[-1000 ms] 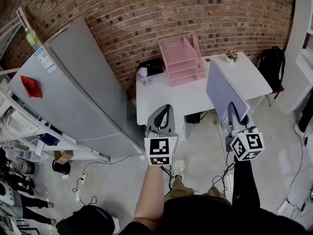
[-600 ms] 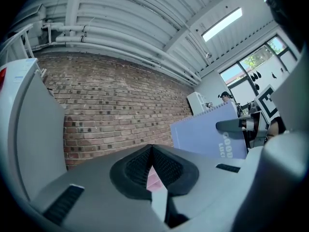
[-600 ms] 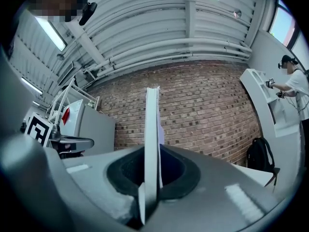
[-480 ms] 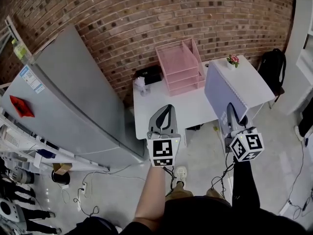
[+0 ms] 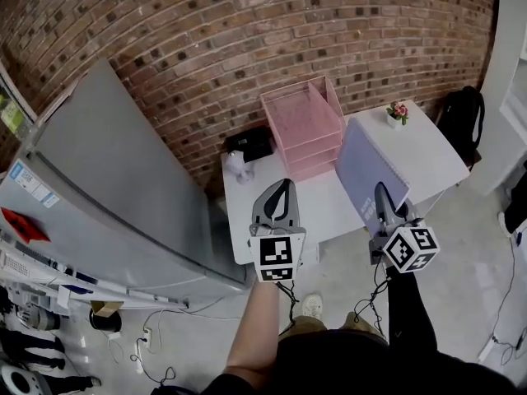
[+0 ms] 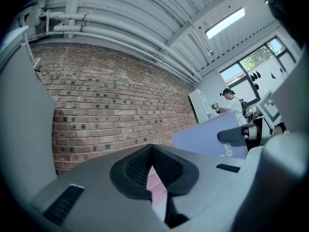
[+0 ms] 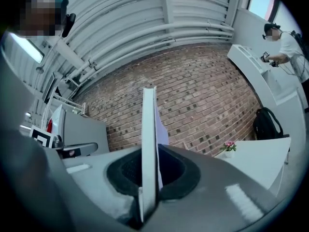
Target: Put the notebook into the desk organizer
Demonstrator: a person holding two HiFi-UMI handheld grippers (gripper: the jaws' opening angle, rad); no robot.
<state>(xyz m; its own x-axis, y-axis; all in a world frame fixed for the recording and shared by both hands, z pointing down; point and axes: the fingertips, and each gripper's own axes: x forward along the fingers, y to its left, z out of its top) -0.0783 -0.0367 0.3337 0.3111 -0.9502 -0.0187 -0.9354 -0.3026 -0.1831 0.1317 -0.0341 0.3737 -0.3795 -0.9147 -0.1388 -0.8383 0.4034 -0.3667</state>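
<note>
Lilac notebook (image 5: 366, 168) | lower edge clamped in jaws of right gripper (image 5: 380, 196)

- desk organizer (image 5: 303, 128) stands at the back of the table (image 5: 317, 202), against the brick wall (image 5: 247, 39)
- notebook (image 5: 368, 167) stands upright just right of it
- fridge (image 5: 107, 188) stands left of the table

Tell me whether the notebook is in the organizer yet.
Out: the right claw grips the notebook in the air, apart from the pink organizer.
</note>
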